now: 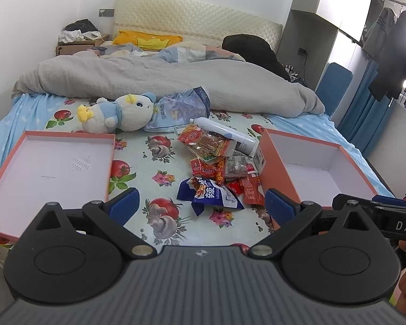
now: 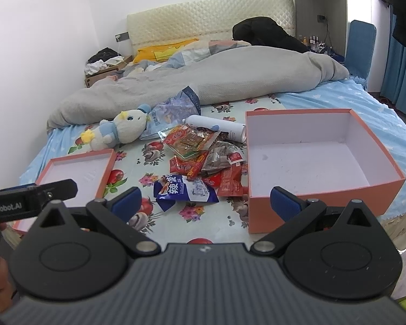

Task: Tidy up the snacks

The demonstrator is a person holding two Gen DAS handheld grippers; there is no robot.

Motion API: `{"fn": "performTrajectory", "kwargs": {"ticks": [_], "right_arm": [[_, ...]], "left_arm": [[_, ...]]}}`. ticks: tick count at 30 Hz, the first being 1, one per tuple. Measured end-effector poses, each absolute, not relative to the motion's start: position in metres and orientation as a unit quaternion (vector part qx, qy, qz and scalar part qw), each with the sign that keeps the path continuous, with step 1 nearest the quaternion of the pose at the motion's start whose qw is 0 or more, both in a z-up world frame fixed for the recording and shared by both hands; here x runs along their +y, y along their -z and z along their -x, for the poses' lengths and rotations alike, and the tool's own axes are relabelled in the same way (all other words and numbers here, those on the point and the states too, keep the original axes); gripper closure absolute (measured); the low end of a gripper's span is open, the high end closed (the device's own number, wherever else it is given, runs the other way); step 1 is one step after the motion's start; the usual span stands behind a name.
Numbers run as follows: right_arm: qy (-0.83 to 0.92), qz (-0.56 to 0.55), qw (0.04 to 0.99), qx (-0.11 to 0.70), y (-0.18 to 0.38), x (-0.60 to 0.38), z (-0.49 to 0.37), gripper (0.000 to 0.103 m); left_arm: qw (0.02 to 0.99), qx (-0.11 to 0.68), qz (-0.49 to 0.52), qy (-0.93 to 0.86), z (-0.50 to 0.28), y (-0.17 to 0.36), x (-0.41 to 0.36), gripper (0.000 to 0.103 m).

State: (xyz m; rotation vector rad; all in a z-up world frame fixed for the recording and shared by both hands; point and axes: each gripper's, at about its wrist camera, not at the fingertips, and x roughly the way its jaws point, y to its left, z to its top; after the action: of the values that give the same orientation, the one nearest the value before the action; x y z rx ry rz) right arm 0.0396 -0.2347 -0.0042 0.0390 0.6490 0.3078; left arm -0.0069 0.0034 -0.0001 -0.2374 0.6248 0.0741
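Note:
A pile of snack packets (image 1: 216, 162) (image 2: 203, 162) lies on the flowered sheet in the middle of the bed. A blue and white packet (image 1: 211, 193) (image 2: 184, 189) lies nearest me. An orange box (image 1: 324, 168) (image 2: 319, 162), white inside and empty, stands to the right of the pile. Its shallow lid (image 1: 48, 168) (image 2: 78, 170) lies open side up on the left. My left gripper (image 1: 201, 203) is open and empty, above the sheet just short of the pile. My right gripper (image 2: 205, 203) is open and empty, its right finger in front of the box's near wall.
A white spray can (image 1: 224, 134) (image 2: 216, 127) lies behind the pile. A plush toy (image 1: 119, 113) (image 2: 119, 131) and a blue patterned bag (image 1: 178, 108) (image 2: 170, 111) lie further back. A grey duvet (image 1: 162, 78) covers the far half of the bed.

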Motion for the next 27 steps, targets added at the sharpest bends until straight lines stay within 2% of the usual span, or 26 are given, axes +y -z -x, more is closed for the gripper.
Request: {"fn": "performTrajectory", "kwargs": {"ticks": [27], "right_arm": [[-0.149,-0.023,0.937,0.316,0.0021,-0.2380,-0.0400,0.000]], "left_arm": [[0.946,0.301,0.114,-0.032,0.0057,-0.0022,0.0008,0.002]]}}
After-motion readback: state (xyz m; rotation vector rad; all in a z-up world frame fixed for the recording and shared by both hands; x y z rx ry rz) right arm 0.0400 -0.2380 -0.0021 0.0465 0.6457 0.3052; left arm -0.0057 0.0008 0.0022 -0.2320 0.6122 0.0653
